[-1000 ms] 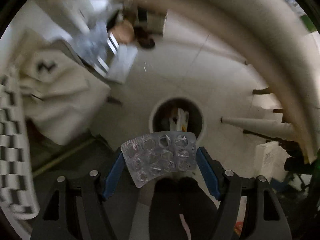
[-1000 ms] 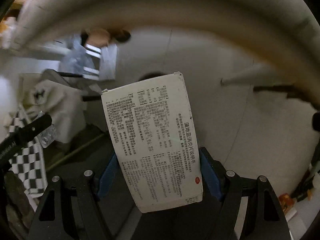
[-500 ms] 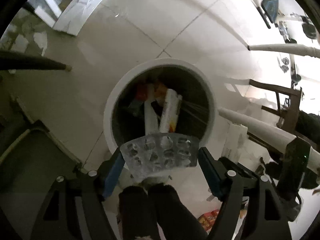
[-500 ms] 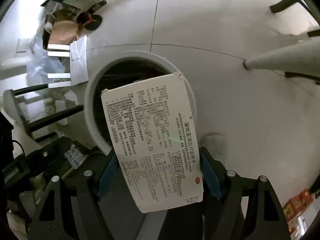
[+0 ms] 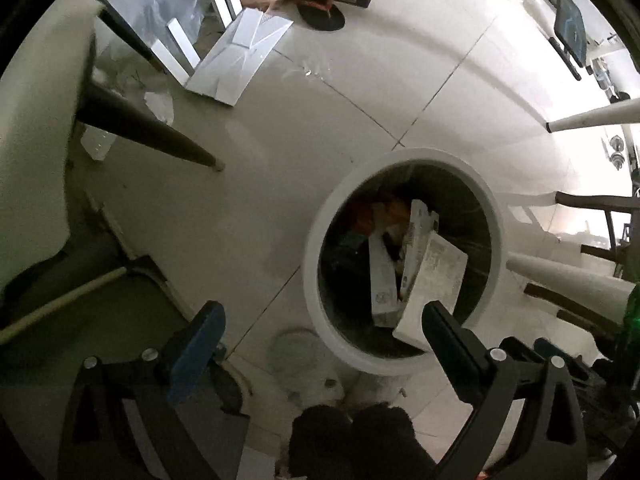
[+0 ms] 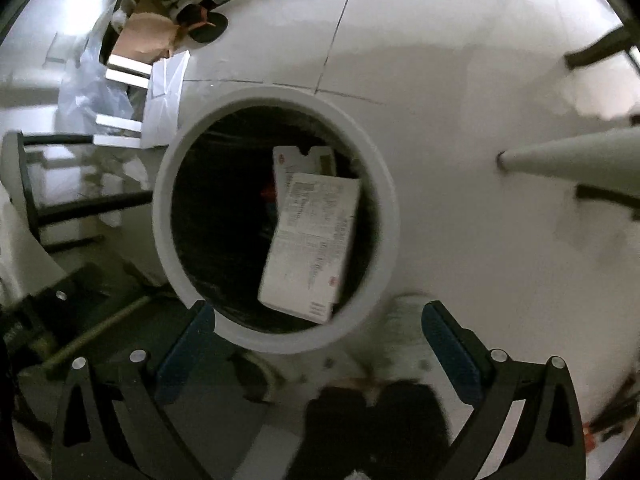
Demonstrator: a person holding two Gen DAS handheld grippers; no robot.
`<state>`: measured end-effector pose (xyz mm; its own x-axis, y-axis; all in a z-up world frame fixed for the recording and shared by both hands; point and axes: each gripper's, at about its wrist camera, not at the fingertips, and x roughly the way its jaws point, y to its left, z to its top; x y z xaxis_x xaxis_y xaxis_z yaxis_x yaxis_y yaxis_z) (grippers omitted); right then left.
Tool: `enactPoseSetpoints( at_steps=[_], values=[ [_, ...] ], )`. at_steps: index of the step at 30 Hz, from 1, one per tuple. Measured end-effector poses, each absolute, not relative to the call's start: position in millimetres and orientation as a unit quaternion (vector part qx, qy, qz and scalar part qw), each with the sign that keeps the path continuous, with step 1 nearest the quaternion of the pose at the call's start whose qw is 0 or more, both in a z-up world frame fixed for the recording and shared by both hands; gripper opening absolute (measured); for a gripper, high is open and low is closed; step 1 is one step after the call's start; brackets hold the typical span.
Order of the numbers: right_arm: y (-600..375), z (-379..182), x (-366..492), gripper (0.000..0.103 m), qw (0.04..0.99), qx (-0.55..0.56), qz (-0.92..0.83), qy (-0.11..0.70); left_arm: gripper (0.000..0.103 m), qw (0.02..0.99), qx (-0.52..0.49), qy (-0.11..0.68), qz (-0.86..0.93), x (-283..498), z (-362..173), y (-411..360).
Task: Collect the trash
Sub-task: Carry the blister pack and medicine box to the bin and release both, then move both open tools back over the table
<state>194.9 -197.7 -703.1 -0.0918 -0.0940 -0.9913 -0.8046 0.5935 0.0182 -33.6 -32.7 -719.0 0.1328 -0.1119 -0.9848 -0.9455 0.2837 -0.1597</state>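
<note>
Left gripper: blue pads spread wide, nothing between them, held over the floor beside the bin.
Right gripper: pads likewise wide apart and empty, held directly above the bin's mouth.
Trash bin: round, white-rimmed, dark inside, standing on the pale tiled floor.
Printed box: inside the bin, tilted, leaning toward the rim nearest the grippers, lying over another carton. Blurred, so I cannot say whether it has settled.
Blister pack: I cannot find it in either view; perhaps down in the dark of the bin.
Risk: the box stands high near the rim, so a low sweep of either gripper could knock it out or tip the bin.
Left view only: the bin's contents side-on, several cartons stacked on end, and a slipper and flattened white packaging at the far edge of the floor.
Right view only: straight down the bin, showing the box's printed face.
</note>
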Motion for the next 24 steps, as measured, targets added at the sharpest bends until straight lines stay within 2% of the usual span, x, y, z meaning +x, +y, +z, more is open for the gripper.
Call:
enactPoseSetpoints(
  at_steps=[11,24],
  values=[
    [-203,-622,180,0.103,0.613,-0.392,0.295,0.619,0.101,0.597,-0.425,0.574,0.365,-31,-644,-64],
    [-213,-488,147,0.103,0.615,-0.393,0.324,0.602,0.101,0.610,-0.408,0.571,0.368,-41,-525,-99]
  ],
)
